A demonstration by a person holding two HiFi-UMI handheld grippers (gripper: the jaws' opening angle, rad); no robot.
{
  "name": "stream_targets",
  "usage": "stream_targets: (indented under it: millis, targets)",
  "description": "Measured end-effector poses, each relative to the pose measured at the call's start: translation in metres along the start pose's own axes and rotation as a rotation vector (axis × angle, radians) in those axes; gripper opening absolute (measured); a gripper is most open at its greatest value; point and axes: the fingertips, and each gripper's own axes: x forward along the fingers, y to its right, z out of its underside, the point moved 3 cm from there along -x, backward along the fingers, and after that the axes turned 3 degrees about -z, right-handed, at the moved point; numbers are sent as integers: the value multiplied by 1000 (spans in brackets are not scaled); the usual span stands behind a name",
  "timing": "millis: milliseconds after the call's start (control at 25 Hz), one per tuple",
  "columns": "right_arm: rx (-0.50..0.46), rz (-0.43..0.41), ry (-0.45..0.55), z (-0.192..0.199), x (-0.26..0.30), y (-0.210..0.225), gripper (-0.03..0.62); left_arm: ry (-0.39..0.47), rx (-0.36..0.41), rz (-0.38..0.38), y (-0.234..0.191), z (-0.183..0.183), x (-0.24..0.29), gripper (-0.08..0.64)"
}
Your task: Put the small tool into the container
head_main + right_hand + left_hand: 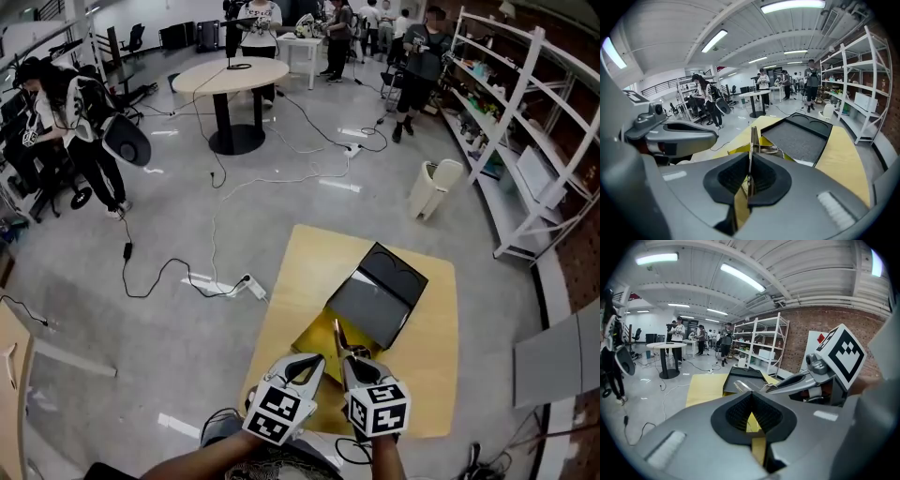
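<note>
Right gripper (750, 155) pinches a slim silvery metal tool (753, 138), perhaps tweezers, short of the yellow box (737, 149) ahead; left gripper (752, 393) closed, empty.

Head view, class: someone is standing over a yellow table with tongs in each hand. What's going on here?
A person holds tongs in each hand above the near edge of a yellow table. The right tongs are shut on a thin metal tool, which points toward an open case with a grey-lined lid. The left tongs are closed and empty beside them. The tool is not yet in the case.
</note>
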Motion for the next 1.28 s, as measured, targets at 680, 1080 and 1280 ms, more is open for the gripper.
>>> stream_targets:
  millis: [680, 1080, 1280]
  targets:
    - [23, 65, -133, -19, 91, -6, 12, 2, 6, 86, -84, -1, 19, 15]
    - [68, 80, -203, -3, 139, 1, 14, -4, 5, 106, -110, 4, 33, 15]
    - [63, 77, -232, -12, 140, 4, 15, -11, 8, 106, -110, -11, 31, 15]
